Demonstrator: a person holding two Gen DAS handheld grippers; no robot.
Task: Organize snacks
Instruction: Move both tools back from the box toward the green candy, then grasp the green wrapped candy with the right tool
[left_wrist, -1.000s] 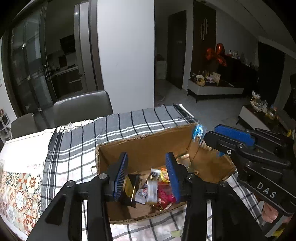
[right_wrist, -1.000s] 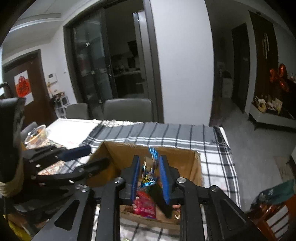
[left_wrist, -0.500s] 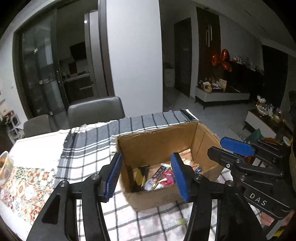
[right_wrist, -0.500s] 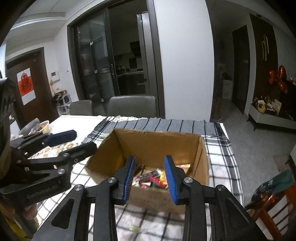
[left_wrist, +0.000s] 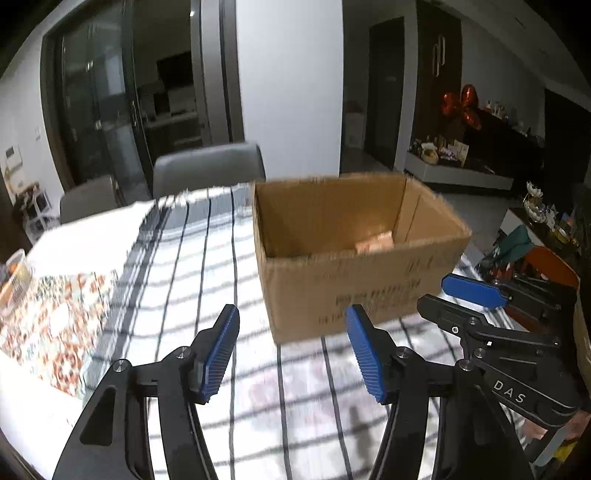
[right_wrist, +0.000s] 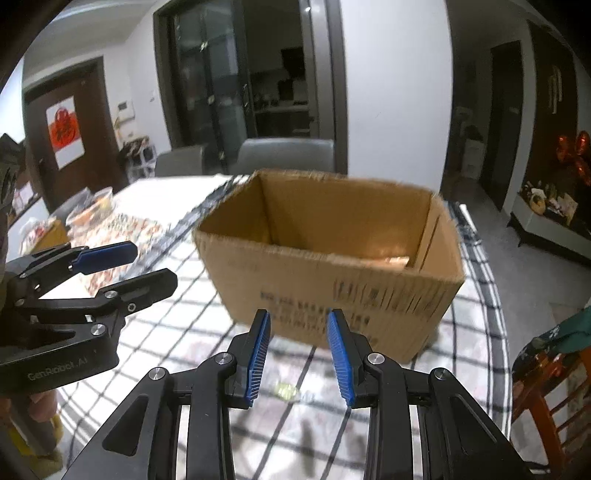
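Note:
An open cardboard box (left_wrist: 351, 288) (right_wrist: 332, 280) stands on the checked tablecloth (left_wrist: 192, 266). Only a pale pink packet (left_wrist: 373, 242) (right_wrist: 391, 260) shows over its rim; the other snacks inside are hidden. My left gripper (left_wrist: 291, 321) (right_wrist: 155, 264) hovers before the box's near left corner, its jaws opening with nothing between them. To its right, my right gripper (right_wrist: 297, 325) (left_wrist: 439, 295) is open and empty before the box's front wall. A small yellow-green sweet (right_wrist: 284, 390) lies on the cloth just below the right fingers.
Two grey chairs (left_wrist: 207, 170) stand behind the table. A patterned mat (left_wrist: 48, 317) and a bowl (left_wrist: 13, 273) lie at the far left. An orange wooden chair (right_wrist: 546, 384) stands off the table's right edge. A hand (right_wrist: 40, 406) holds the left gripper.
Both grippers drew back from above the box and sank toward the cloth in front of it. The blue-foil snack in the right jaws is gone. The left jaws spread wider.

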